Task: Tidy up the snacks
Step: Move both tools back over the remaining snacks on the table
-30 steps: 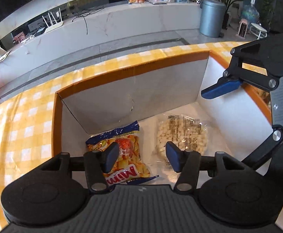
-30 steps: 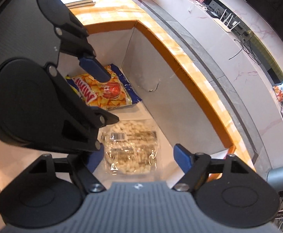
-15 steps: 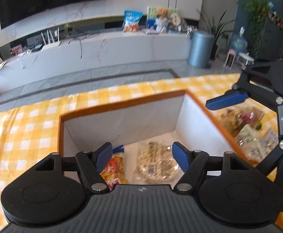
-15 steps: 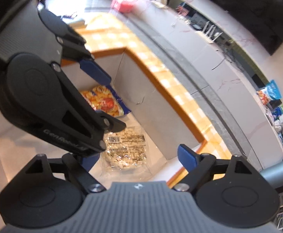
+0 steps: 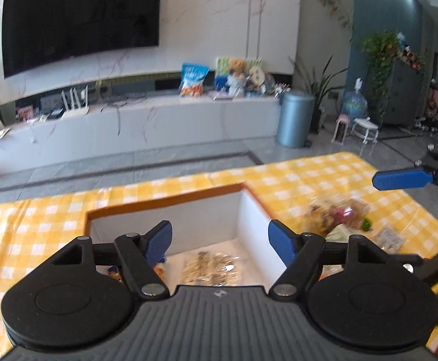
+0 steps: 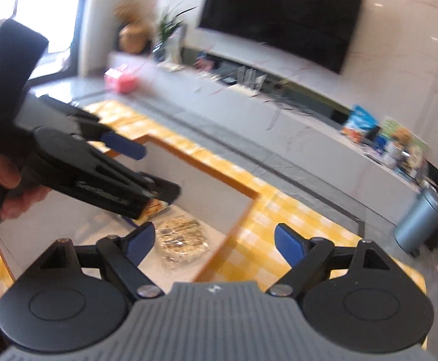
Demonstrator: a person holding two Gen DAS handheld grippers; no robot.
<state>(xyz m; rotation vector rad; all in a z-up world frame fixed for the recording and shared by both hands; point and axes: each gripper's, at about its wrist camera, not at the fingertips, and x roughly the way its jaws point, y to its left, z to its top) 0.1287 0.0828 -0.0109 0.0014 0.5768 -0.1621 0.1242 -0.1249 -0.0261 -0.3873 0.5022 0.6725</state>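
Observation:
An open cardboard box (image 5: pixel 250 210) with an orange rim and white inner walls sits on the yellow checked tablecloth. A clear bag of pale snacks (image 5: pixel 209 269) lies on its floor, also in the right wrist view (image 6: pixel 181 239). An orange chip bag (image 6: pixel 155 204) lies beside it, mostly hidden behind the left gripper. My left gripper (image 5: pixel 220 242) is open and empty above the box. My right gripper (image 6: pixel 209 240) is open and empty above the box's right wall (image 6: pixel 228 237). A pile of loose snack packets (image 5: pixel 343 216) lies on the cloth right of the box.
The tablecloth (image 5: pixel 38 225) extends left and right of the box. Beyond the table's far edge is grey floor, a long white TV bench (image 5: pixel 146 126) with a blue snack bag (image 5: pixel 193 79), and a grey bin (image 5: pixel 295 118).
Both grippers have risen up out of the box and tilted toward the room. Both stay open and empty; the two bags stay on the box floor.

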